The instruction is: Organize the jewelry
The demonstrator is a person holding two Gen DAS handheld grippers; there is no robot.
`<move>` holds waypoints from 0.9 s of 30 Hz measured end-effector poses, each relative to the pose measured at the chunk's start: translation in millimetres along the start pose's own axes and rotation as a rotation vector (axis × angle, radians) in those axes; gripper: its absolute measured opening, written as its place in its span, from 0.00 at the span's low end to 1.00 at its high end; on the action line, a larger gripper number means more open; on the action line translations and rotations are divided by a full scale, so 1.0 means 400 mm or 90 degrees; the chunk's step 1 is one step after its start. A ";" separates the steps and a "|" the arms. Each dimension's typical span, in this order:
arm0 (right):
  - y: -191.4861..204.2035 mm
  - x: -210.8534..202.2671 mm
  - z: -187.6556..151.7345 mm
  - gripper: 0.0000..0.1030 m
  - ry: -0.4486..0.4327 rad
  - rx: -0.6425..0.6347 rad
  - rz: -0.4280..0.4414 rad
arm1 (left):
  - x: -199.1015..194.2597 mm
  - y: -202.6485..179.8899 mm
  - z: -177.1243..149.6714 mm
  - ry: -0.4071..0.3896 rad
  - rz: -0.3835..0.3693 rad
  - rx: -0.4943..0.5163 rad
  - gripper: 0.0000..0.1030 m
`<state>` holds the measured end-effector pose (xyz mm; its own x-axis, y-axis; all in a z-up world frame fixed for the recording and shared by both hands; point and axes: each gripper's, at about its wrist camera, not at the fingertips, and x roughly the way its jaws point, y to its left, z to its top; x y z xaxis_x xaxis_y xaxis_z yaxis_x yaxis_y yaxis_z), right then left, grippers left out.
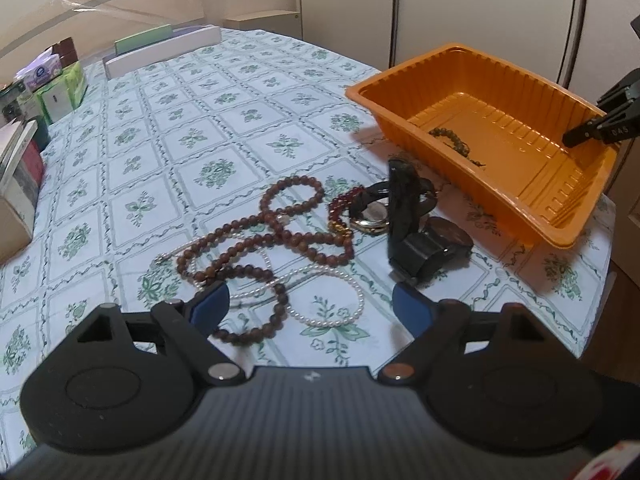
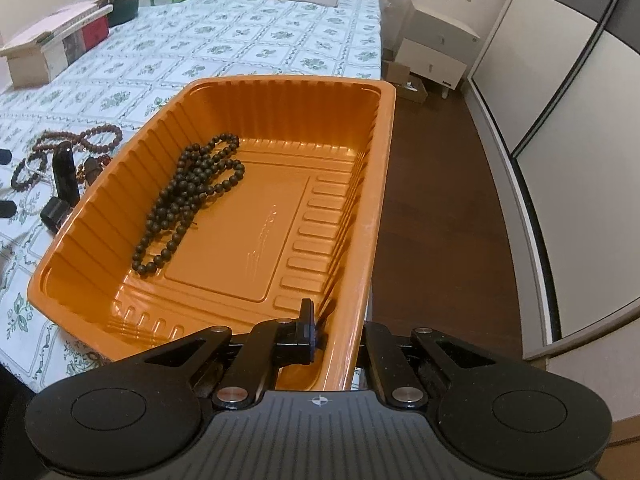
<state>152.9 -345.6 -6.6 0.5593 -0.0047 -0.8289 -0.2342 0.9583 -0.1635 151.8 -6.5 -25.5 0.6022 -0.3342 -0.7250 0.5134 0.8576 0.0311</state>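
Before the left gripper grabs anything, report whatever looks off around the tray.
The orange tray juts past the table edge over the floor, with the right gripper shut on its wall. On the tablecloth, the brown beads and pearl strand lie tangled.

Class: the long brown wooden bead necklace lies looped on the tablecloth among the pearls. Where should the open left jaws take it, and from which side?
Probably at the far loop of the brown bead necklace, coming down from above. That loop lies flat on the tablecloth clear of the pearl strand, so the left gripper could pinch across one line of beads alone.
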 end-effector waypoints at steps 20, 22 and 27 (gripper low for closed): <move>0.015 -0.002 0.015 0.05 0.010 -0.029 -0.021 | 0.036 0.055 -0.026 0.053 0.005 0.115 0.44; 0.014 -0.001 0.014 0.05 0.010 -0.029 -0.021 | 0.045 0.055 -0.020 0.058 -0.003 0.125 0.39; 0.015 -0.002 0.014 0.05 0.008 -0.025 -0.024 | 0.055 0.059 0.005 0.084 -0.006 0.143 0.06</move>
<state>155.5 -338.2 -4.0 0.5580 -0.0439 -0.8287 -0.2453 0.9453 -0.2152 178.5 5.7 -39.3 0.5201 -0.2753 -0.8085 0.6499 0.7418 0.1655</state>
